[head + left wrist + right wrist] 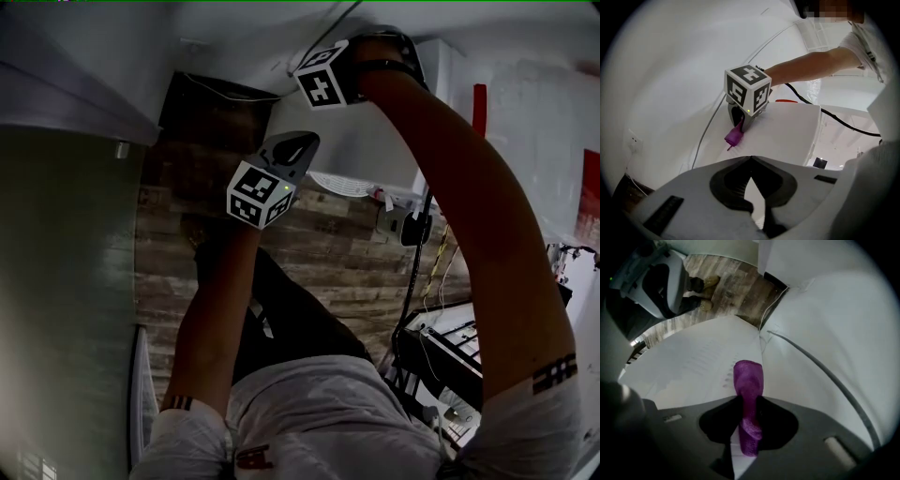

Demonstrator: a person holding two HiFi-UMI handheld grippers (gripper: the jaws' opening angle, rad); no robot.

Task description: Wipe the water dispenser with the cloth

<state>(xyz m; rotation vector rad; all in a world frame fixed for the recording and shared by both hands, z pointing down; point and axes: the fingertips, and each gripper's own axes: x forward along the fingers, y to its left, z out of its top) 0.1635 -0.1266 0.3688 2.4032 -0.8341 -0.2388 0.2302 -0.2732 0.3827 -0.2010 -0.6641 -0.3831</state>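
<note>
The right gripper is clamped on the one purple cloth. The cloth's long axis runs straight out past the jaw tips, and its free end sits at or just above the white top of the single water dispenser (one cable runs beside it). The left gripper, jaws together on nothing, hangs lower and farther off. The right is therefore judged better placed to wipe.

One left gripper, one right gripper — one cloth, one water dispenser.
</note>
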